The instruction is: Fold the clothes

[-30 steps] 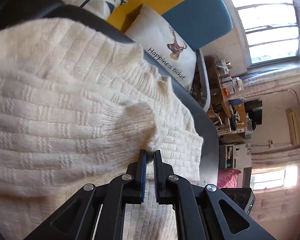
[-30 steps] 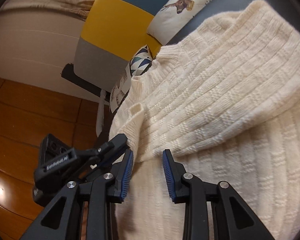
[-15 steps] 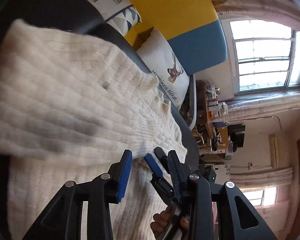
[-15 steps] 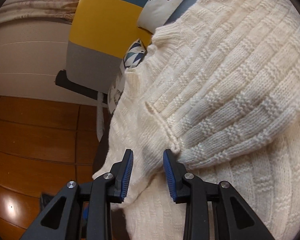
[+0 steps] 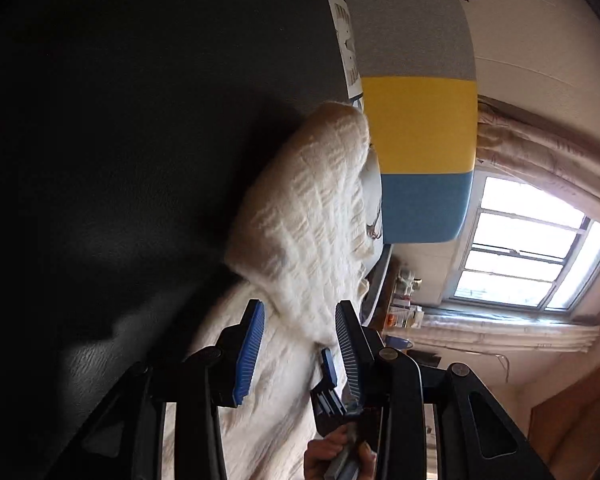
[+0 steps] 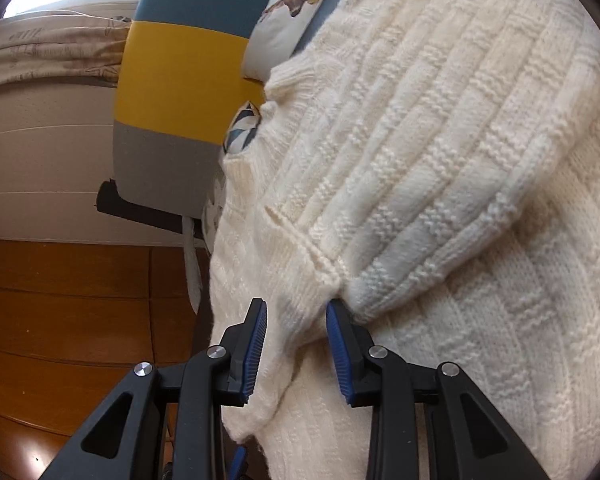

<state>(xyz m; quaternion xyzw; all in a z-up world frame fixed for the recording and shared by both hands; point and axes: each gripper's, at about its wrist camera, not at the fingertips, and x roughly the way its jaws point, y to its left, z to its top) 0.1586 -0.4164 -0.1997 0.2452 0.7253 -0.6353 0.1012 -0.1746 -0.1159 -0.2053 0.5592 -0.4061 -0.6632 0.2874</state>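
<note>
A cream knitted sweater lies spread on a dark seat, one sleeve folded across its body. My right gripper is open at the sweater's left edge. A loose flap of knit lies between its pads, and the right pad sits against the sleeve's end. My left gripper is open and holds nothing. It looks along the sweater from its edge. Just below it, a hand holds the right gripper's blue-padded finger.
A grey, yellow and blue backrest cushion stands behind the sweater. A deer-print pillow and a patterned pillow lean against it. Wooden floor lies to the left of the seat. A window and cluttered shelves are beyond.
My left gripper let go of the sleeve cuff, opened, rolled and swung away to the sweater's edge. My right gripper moved slightly closer to the folded sleeve's end.
</note>
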